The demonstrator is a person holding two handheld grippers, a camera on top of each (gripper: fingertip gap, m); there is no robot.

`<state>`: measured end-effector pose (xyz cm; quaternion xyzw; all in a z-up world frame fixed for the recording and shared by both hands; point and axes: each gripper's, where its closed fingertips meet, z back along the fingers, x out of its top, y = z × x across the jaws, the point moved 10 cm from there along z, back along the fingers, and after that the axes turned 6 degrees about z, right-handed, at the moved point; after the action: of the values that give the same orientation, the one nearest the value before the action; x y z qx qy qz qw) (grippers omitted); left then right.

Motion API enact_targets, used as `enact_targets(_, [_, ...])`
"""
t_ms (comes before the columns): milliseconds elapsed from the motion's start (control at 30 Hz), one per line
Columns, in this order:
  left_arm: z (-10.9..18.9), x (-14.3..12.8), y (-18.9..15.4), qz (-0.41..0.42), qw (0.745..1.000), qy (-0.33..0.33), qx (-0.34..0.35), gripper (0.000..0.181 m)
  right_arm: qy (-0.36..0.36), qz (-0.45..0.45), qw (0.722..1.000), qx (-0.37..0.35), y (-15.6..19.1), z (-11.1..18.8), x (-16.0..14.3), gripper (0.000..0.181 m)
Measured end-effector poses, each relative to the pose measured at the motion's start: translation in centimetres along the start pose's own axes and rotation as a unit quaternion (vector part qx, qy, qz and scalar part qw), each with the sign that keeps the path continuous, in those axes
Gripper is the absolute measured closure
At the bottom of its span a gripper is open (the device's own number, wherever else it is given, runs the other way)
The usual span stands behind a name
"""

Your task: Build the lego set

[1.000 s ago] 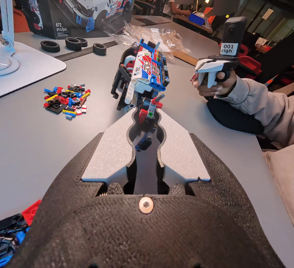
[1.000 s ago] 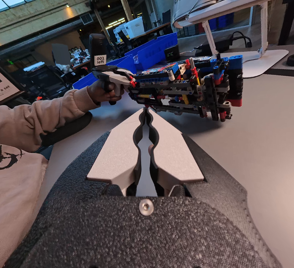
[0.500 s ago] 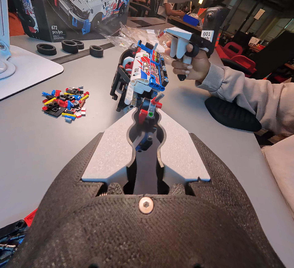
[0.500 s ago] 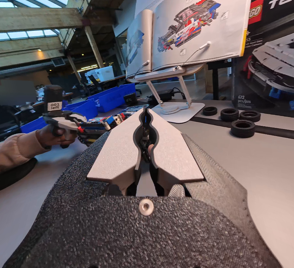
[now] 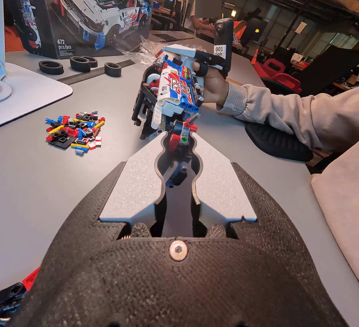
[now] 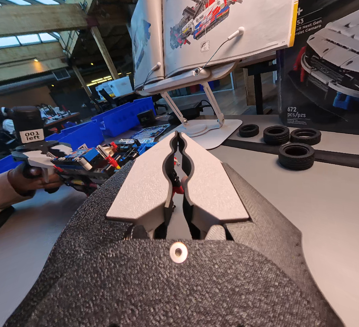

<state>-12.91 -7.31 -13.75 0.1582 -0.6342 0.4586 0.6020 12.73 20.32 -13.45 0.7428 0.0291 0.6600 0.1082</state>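
Above the grey counter (image 5: 58, 191), held aloft: half-built red, white and blue lego car (image 5: 174, 92), clamped at one end by left hand-held gripper (image 5: 177, 142). Right hand-held gripper (image 6: 177, 139), pressed together, empty, beside body. Mid-assembly; next, fetching 1 piece from loose multicoloured brick pile (image 5: 74, 130).
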Motion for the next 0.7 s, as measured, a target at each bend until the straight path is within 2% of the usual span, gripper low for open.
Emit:
enact_targets(600, [-0.1, -0.1, -0.4, -0.032, 0.999, -0.01, 0.009, 0.165, 0.018, -0.008, 1.0, 0.001, -0.6, 0.1, -0.9, 0.181])
enact_targets(633, [-0.1, -0.1, -0.5, -0.038, 0.999, -0.014, 0.001, 0.159, 0.018, -0.007, 1.0, 0.0, -0.6, 0.1, -0.9, 0.181])
enact_targets(700, [0.0, 0.1, -1.0, -0.051, 0.998, -0.023, -0.006, 0.125, 0.018, -0.009, 1.0, 0.001, -0.6, 0.2, -0.9, 0.181])
